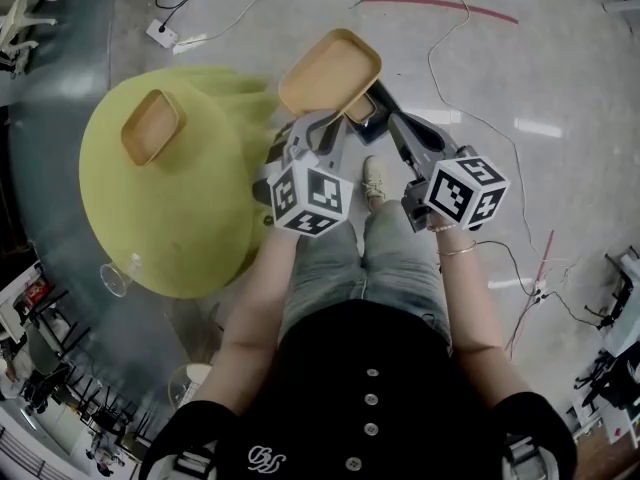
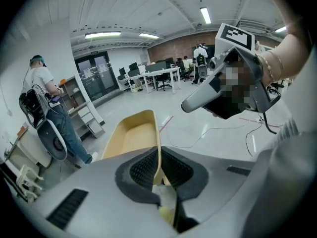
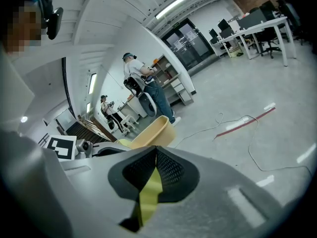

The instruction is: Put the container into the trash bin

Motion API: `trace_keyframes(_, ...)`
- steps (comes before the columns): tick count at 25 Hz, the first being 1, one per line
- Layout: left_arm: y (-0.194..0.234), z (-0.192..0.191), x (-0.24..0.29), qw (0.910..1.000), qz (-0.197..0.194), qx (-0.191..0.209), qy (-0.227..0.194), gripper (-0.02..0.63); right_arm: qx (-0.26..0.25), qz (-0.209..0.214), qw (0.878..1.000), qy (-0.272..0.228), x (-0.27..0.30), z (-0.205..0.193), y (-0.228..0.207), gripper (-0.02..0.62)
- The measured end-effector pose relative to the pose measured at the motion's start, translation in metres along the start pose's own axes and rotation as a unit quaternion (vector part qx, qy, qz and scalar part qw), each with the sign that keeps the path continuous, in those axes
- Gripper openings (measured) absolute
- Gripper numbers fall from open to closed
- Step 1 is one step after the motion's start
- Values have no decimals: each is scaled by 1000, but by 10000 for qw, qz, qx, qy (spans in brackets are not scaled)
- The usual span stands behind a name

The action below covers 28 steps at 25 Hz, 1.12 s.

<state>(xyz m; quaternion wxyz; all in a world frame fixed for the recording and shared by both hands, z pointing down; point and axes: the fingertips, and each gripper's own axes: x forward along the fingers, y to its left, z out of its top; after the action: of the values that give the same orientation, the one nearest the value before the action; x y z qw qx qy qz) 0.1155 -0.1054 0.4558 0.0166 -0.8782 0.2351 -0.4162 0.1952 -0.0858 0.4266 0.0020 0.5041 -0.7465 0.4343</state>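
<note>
A tan oblong container (image 1: 330, 68) hangs over the floor, and my left gripper (image 1: 322, 120) is shut on its rim. In the left gripper view the container's wall (image 2: 131, 138) stands upright between the shut jaws of my left gripper (image 2: 159, 150). My right gripper (image 1: 375, 103) sits just right of the container, partly under it. In the right gripper view my right gripper (image 3: 156, 150) is shut on a thin yellow-green strip of the bag (image 3: 148, 197), with the container (image 3: 151, 133) just beyond. The yellow-green bag (image 1: 170, 208) spreads at the left.
A second tan container (image 1: 152, 126) lies on the yellow-green bag. A glass (image 1: 115, 278) stands at the bag's lower edge. Cables and a power strip (image 1: 160, 33) lie on the floor. A person (image 2: 44, 108) stands by shelves at the far left.
</note>
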Motion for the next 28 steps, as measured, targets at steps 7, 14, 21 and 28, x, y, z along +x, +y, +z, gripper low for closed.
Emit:
trace_keyframes(7,-6,-20,24,9994,-92,-141,301,26,230,-44,9996,135,7,-17,-25,3)
trace_keyframes(14,-16,-28,49,9980,-254,-480,338,26,399,-42,9987,320,21,-45,-44,3)
trace_keyframes(21,-21,-42,66,9965,-325,-660,385,26,557,-99,9968,558,29,-73,-62,3)
trace_keyframes(28,-28,-63,90,9921,-525,-1008,527,26,553,-131,9960,685,43,-76,-74,3)
